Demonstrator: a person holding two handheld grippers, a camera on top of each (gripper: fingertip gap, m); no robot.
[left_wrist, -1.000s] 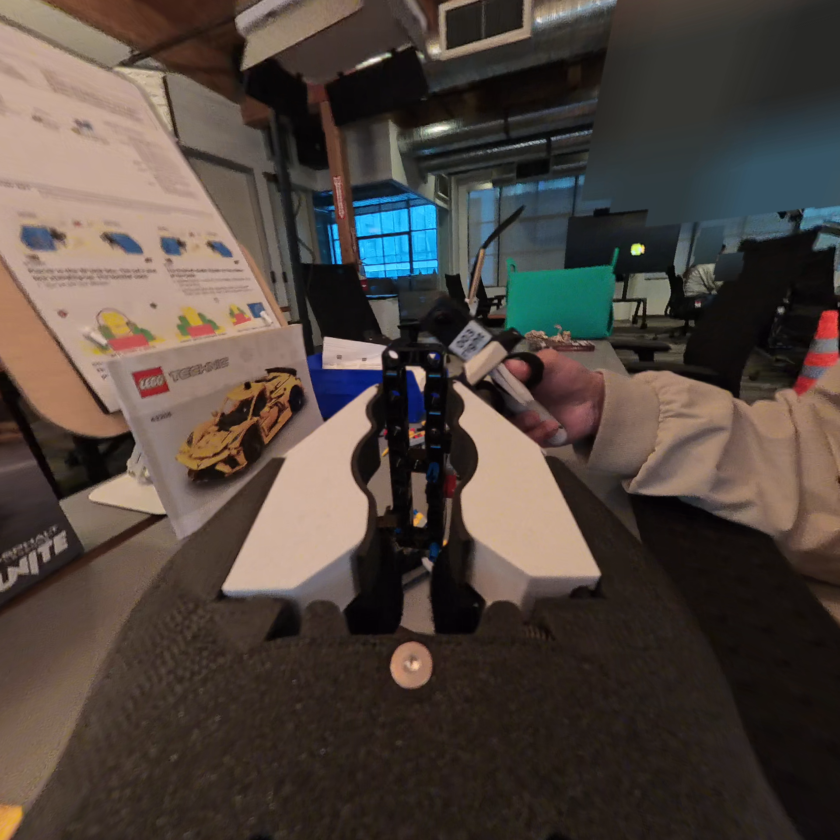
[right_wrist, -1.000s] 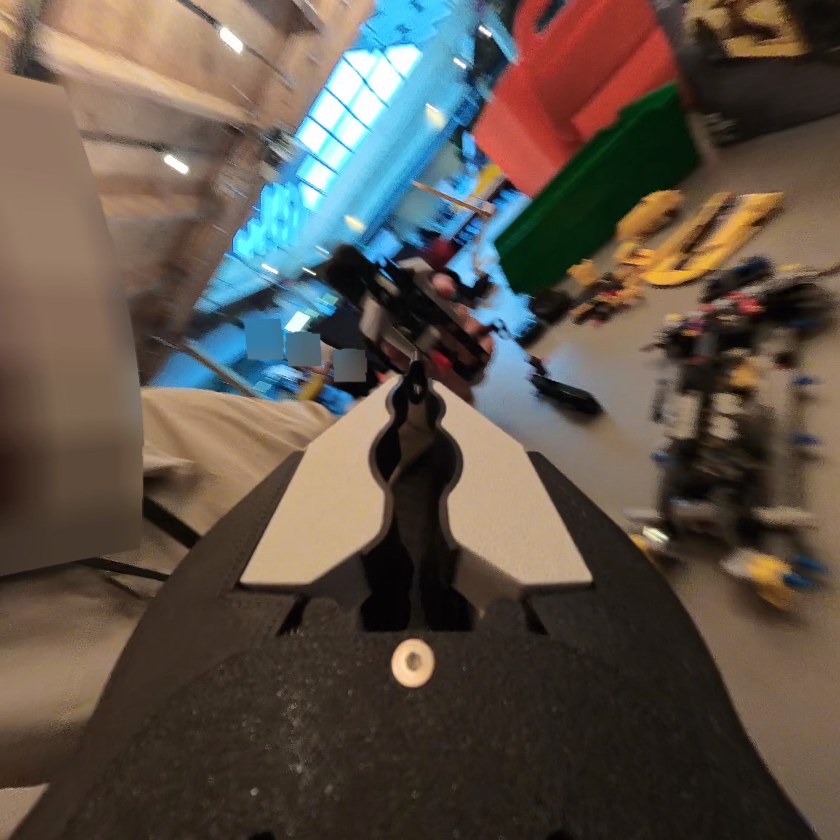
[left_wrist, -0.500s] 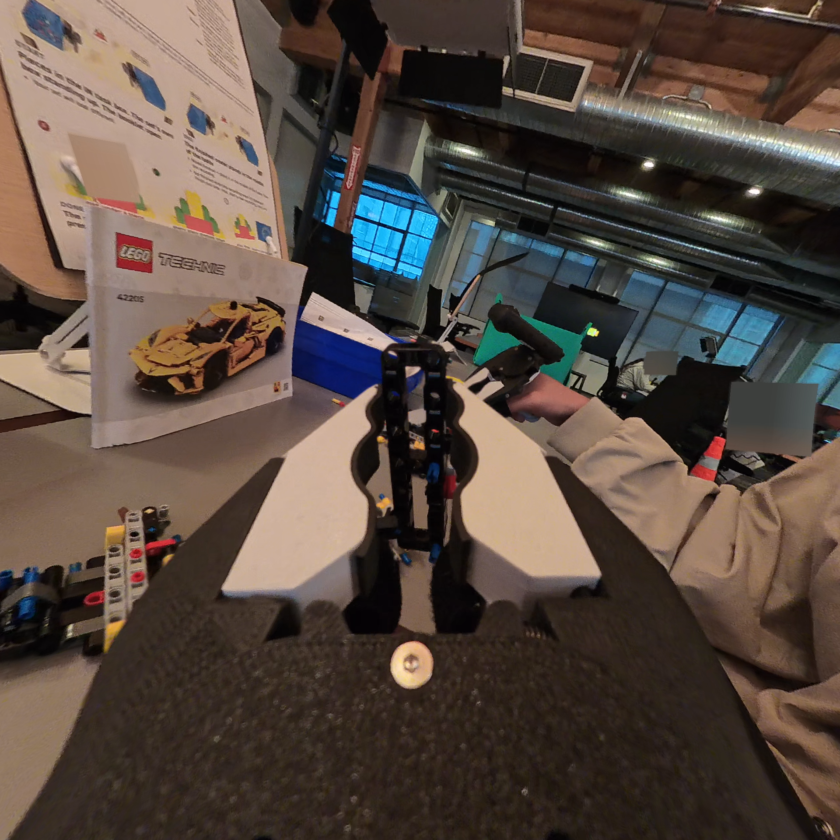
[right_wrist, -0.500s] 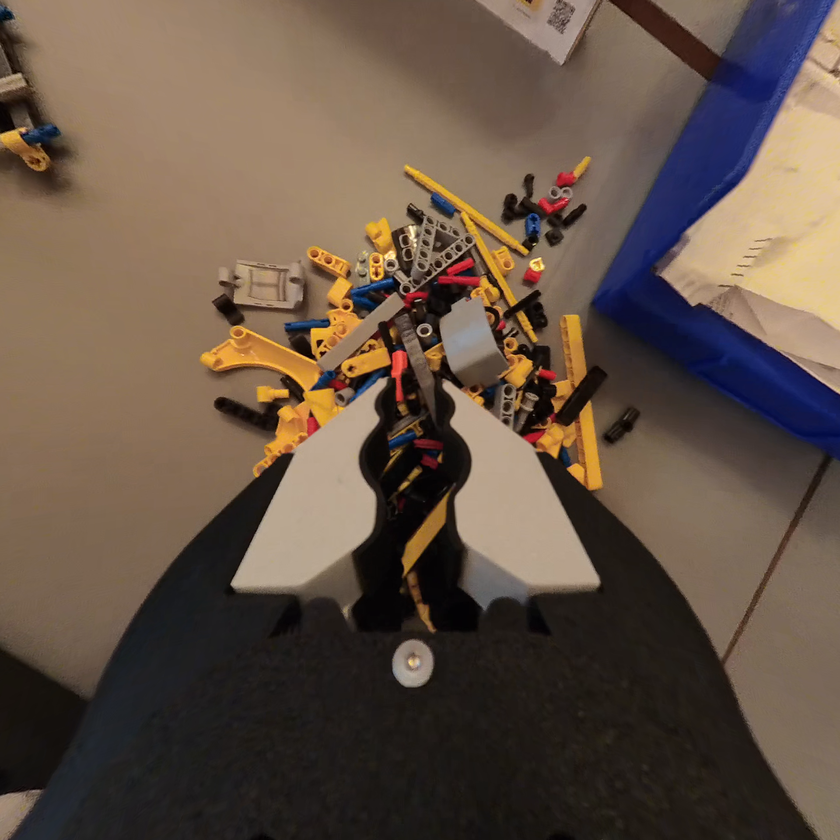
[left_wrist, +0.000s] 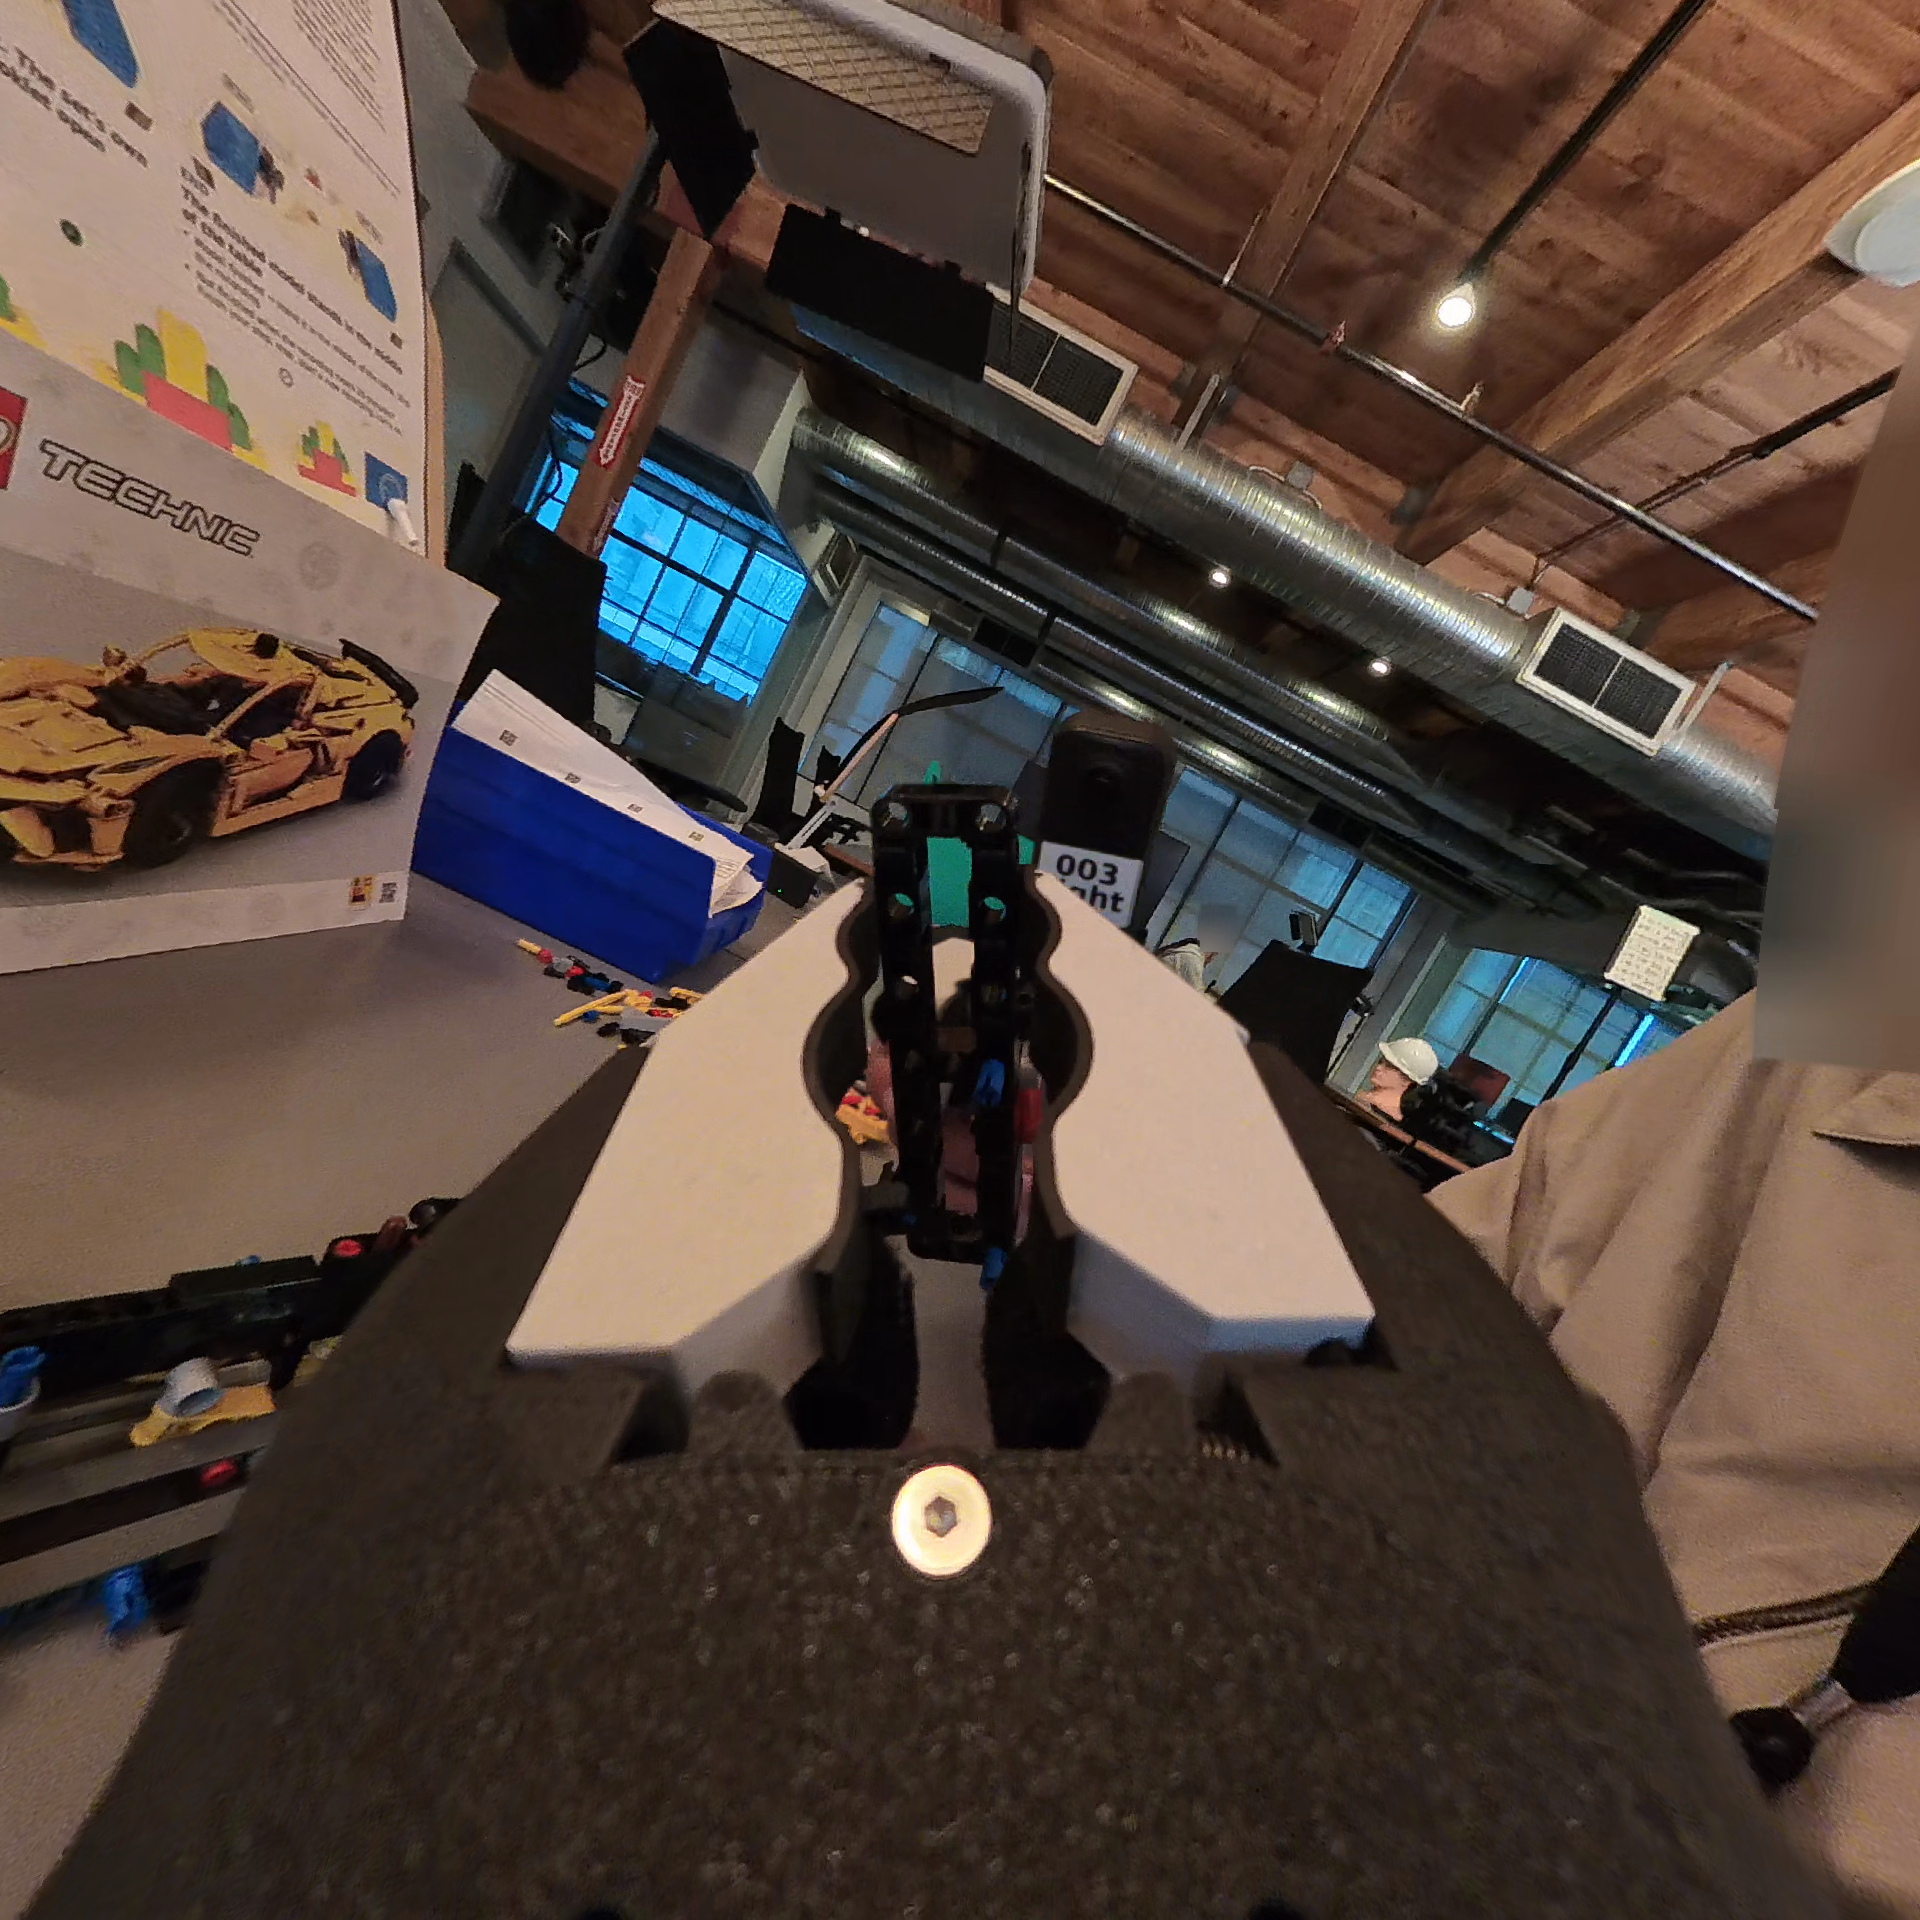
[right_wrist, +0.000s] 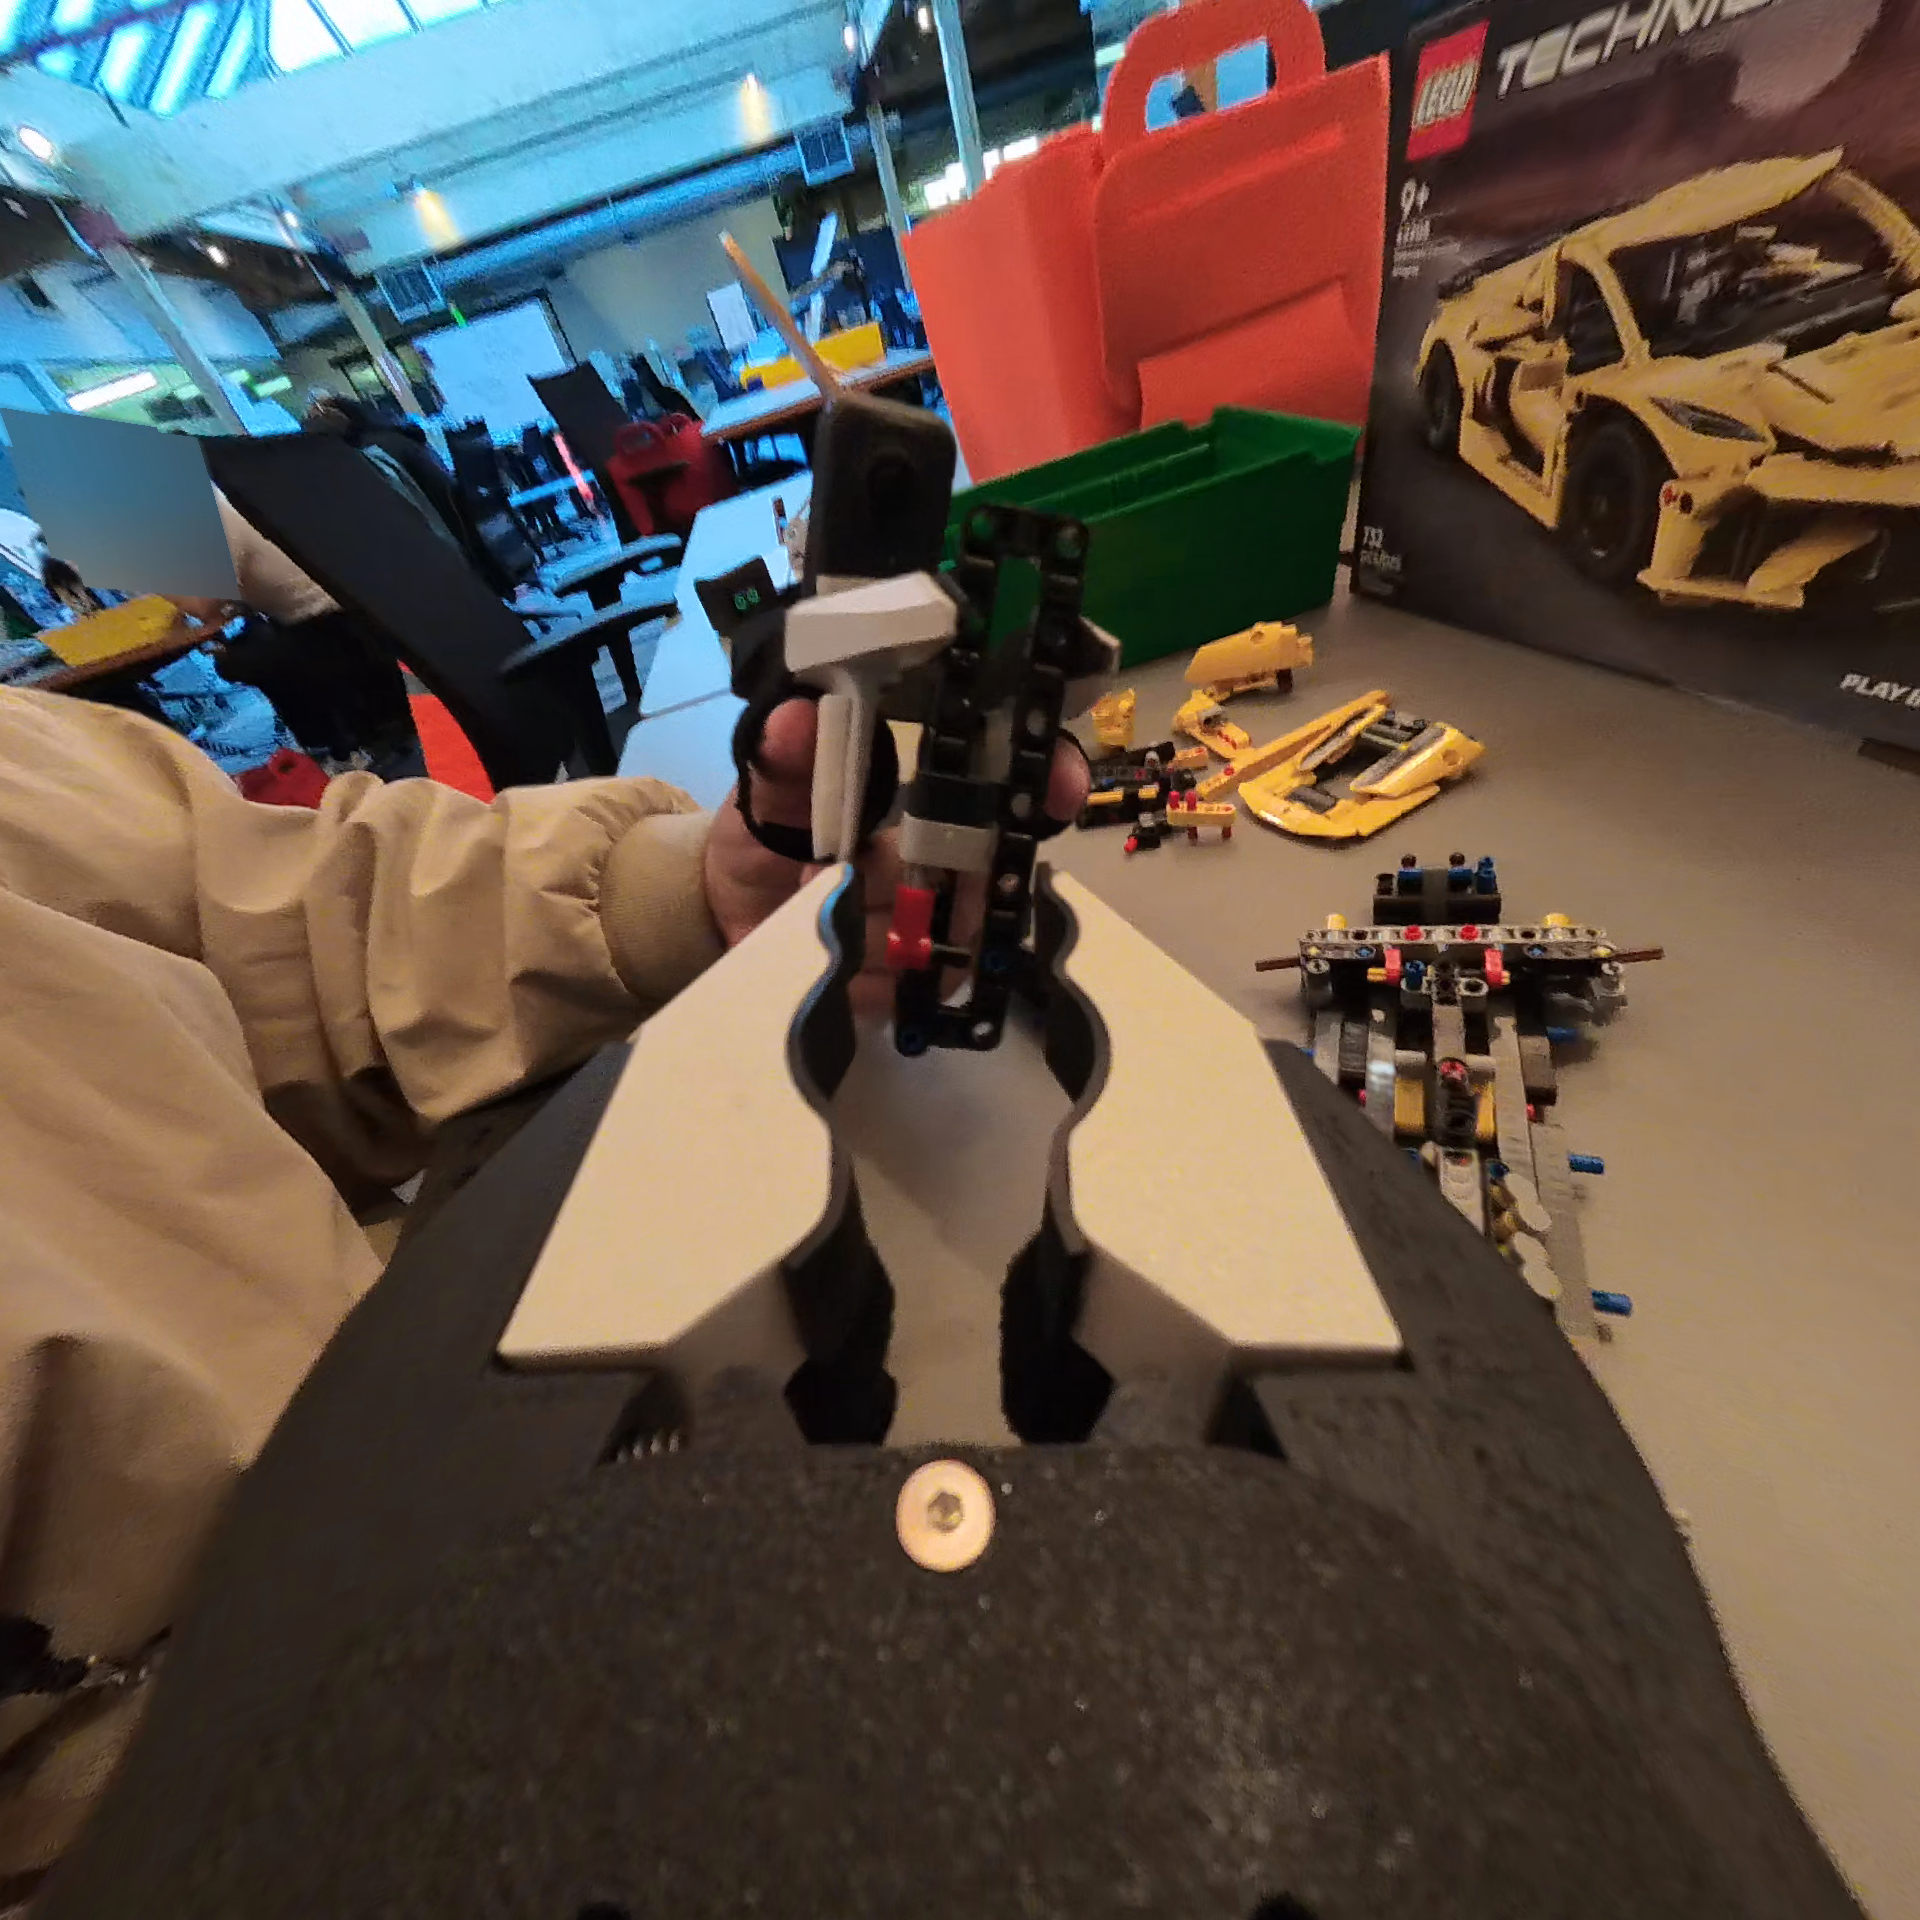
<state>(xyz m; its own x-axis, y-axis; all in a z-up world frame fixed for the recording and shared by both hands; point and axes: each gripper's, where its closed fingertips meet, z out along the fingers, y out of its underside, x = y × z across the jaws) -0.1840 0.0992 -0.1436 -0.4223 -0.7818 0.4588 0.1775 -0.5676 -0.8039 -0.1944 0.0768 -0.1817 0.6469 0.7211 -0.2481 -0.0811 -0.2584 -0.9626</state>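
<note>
While the two grippers face each other above the grey table, only one of them has anything in its grasp.

Left gripper: the left gripper is closed tight on a black beam frame, a narrow rectangle of two long holed beams standing upright between its white fingers, its top end clear above the tips.
Frame details: a blue pin and a red piece sit on the frame's right beam, low between the fingers.
Right gripper: the right gripper has its jaws parted with a clear gap and nothing in them; its tips lie just below the frame's lower end, not touching it as far as can be told.
Frame from the right wrist view: the black beam frame hangs upright in the left gripper, held aloft by a hand in a beige sleeve.
Table, right side: a partly built chassis lies flat just right of the right gripper; yellow body panels and small loose parts lie beyond it, before a green bin, an orange bag and the set's box.
Table, left side: an instruction booklet with a yellow car stands propped, a blue bin of papers beside it, scattered small pieces before that bin.
</note>
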